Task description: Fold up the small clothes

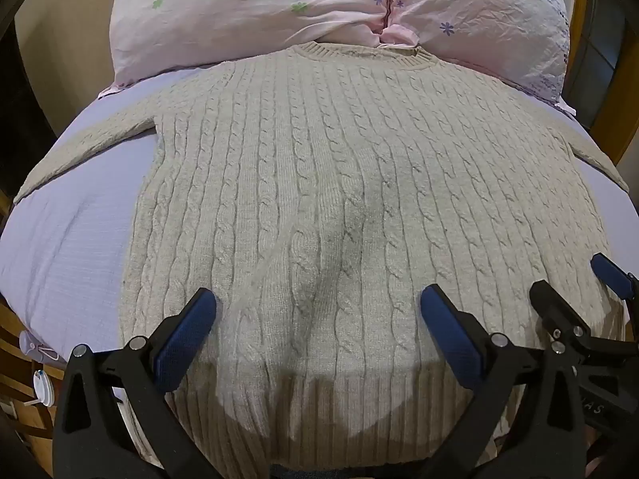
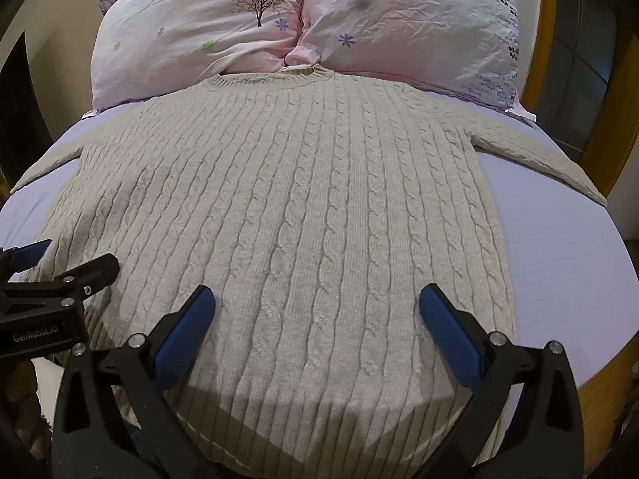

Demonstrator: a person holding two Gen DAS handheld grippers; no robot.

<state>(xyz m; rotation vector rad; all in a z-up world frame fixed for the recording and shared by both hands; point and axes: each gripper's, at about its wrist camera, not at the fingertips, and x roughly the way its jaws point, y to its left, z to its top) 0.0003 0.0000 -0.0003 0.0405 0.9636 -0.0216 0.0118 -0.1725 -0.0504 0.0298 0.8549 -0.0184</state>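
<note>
A cream cable-knit sweater lies flat on a lavender bed sheet, collar at the far end, both sleeves spread out to the sides. It fills the right wrist view too. My left gripper is open and empty, hovering over the sweater's ribbed hem left of centre. My right gripper is open and empty over the hem further right. The right gripper also shows at the right edge of the left wrist view. The left gripper shows at the left edge of the right wrist view.
Two pink floral pillows lie against the collar at the head of the bed. A wooden bed frame runs along the right side. Small items sit on wooden furniture at the near left.
</note>
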